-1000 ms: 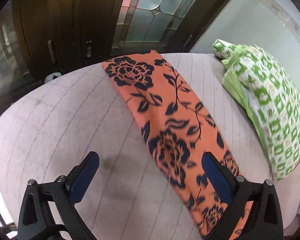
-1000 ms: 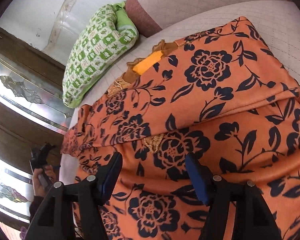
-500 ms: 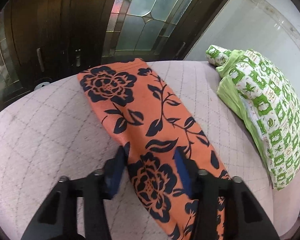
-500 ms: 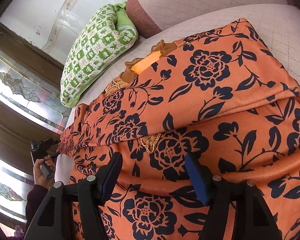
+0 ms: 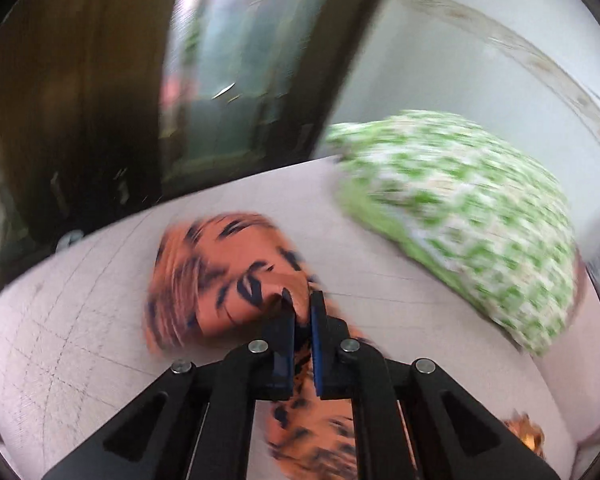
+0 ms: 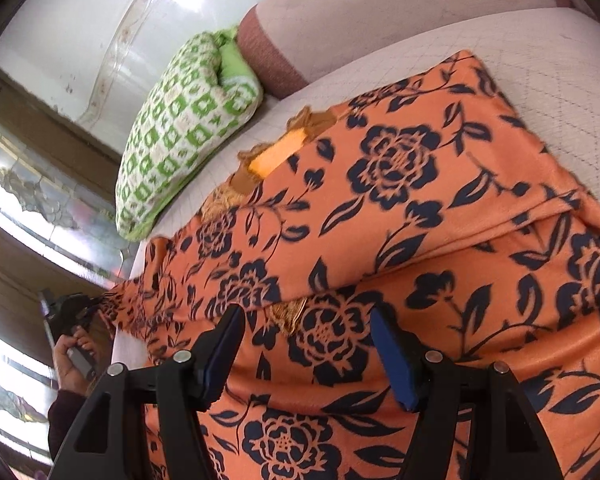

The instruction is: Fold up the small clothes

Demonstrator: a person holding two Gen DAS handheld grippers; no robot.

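An orange garment with dark floral print (image 6: 400, 216) lies partly folded on a pale quilted cushion (image 6: 548, 64). My right gripper (image 6: 306, 328) is open just above its middle, empty, near a gold embroidered patch (image 6: 288, 314). My left gripper (image 5: 302, 300) is shut on the garment's sleeve (image 5: 220, 268) and lifts it off the cushion; this view is blurred by motion. The left gripper also shows in the right wrist view (image 6: 70, 308), held by a hand at the sleeve's far end.
A green and white patterned pillow (image 6: 172, 136) (image 5: 472, 216) lies at the cushion's far side against a white wall. A brown bolster (image 6: 272, 60) sits beside it. A dark wooden door with leaded glass (image 5: 228, 60) stands beyond the cushion edge.
My left gripper has closed on the sleeve and lifted it, folding it back on itself; the view is now blurred. My right gripper has stayed open over the garment.
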